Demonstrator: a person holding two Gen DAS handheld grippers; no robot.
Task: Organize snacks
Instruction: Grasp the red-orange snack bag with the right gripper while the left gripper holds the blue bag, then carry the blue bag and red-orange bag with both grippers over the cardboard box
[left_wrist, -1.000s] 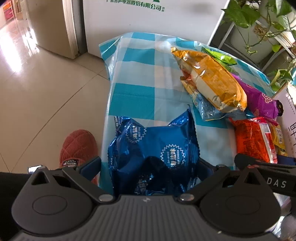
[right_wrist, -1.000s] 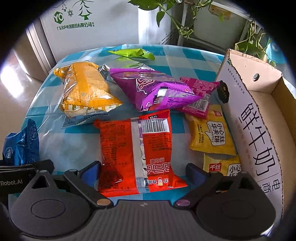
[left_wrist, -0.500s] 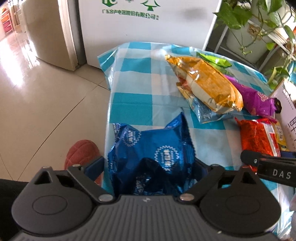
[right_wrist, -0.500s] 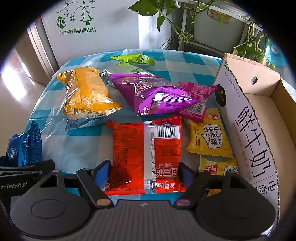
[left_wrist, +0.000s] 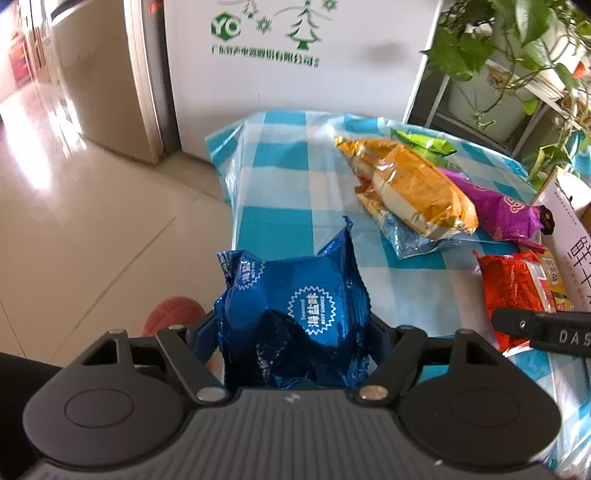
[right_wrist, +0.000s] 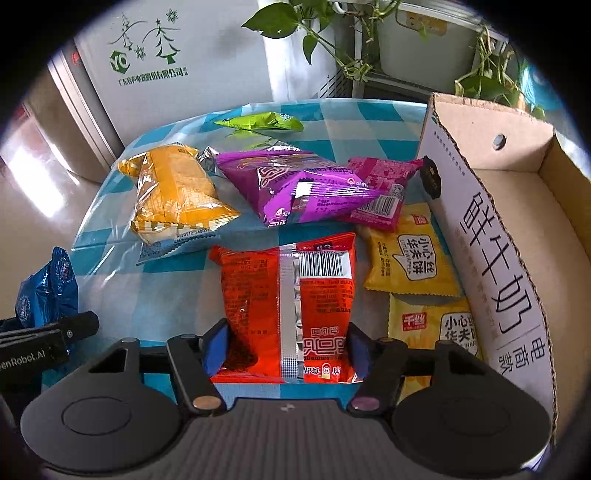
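With the blue packet clamped in the left gripper left of the cardboard box, the red packet, straddled just beside the box by the right gripper's half-closed jaws, should be pinched squarely before being lifted.

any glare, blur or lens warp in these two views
Left wrist: sun glare washes out the floor at left; background slightly soft, blue packet sharp. Right wrist: black fisheye vignette at the corners, cardboard box edges bowed, highlights on the purple bag.

Checked-cloth table, snack packets, cardboard box
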